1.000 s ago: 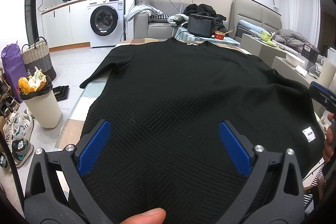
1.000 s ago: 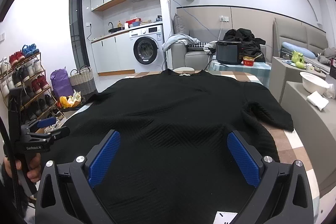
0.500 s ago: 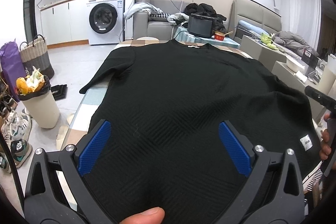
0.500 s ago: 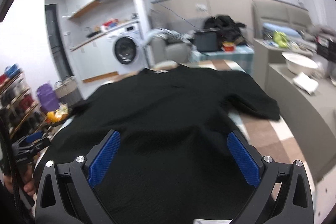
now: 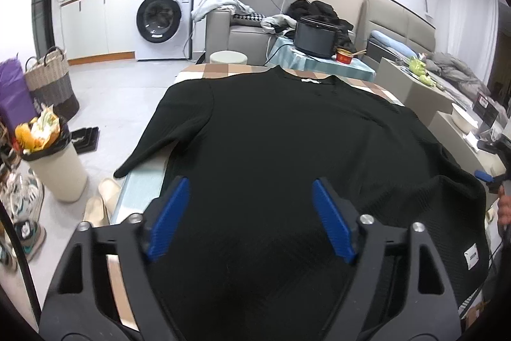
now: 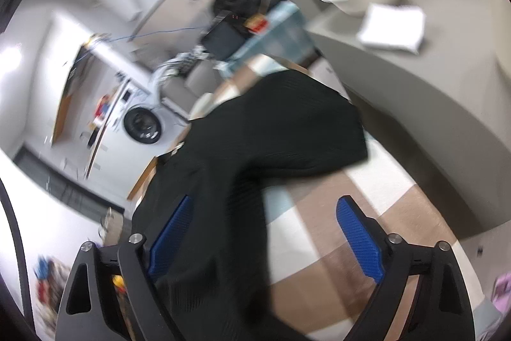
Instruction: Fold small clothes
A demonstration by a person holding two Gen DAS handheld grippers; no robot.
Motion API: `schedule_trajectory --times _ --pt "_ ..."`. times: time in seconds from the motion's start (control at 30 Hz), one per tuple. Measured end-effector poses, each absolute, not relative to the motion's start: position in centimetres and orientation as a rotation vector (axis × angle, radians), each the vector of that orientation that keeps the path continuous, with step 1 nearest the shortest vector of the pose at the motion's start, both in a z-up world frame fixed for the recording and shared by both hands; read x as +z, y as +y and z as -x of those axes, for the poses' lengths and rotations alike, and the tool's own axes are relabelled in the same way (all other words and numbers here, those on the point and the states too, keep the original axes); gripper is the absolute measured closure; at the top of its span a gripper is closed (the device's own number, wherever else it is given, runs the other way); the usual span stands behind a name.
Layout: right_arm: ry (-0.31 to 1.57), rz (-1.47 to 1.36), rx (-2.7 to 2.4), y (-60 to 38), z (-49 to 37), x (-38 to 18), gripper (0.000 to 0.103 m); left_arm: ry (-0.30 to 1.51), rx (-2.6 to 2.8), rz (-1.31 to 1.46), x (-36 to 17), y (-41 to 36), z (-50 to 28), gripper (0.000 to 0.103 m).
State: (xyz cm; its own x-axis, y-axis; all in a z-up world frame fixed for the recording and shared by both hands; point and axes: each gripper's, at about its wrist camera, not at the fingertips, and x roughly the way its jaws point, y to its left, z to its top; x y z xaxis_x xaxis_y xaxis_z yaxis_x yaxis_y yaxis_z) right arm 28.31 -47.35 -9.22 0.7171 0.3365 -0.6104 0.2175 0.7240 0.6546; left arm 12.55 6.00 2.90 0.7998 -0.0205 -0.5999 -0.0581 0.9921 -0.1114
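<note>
Right gripper (image 6: 265,232) has rolled; black top (image 6: 242,181) lies between its closing fingers.

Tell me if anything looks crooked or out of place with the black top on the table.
The black textured knit top lies mostly flat, but one sleeve hangs past the edge of the checked table. Nothing looks spilled or damaged.

Bright, even indoor light fills both views. The left wrist view is sharp, its edges bowed and ringed black by the fisheye. The right wrist view is tilted and smeared with motion blur, worst along the top.
</note>
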Motion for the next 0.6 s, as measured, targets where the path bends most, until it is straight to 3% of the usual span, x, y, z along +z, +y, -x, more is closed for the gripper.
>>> schedule_trajectory --times 0.27,0.47,0.6 --pt "0.88 -0.955 0.056 -49.2 -32.8 -12.7 0.015 0.664 0.023 0.102 2.6 6.2 -16.8 0.026" --pt "0.865 -0.891 -0.032 -50.1 -35.9 -12.4 0.016 0.669 0.009 0.079 1.8 5.4 -18.6 0.026" --pt "0.876 -0.795 -0.088 -50.2 -38.1 -12.1 0.024 0.671 0.002 0.07 0.9 4.7 -18.8 0.026"
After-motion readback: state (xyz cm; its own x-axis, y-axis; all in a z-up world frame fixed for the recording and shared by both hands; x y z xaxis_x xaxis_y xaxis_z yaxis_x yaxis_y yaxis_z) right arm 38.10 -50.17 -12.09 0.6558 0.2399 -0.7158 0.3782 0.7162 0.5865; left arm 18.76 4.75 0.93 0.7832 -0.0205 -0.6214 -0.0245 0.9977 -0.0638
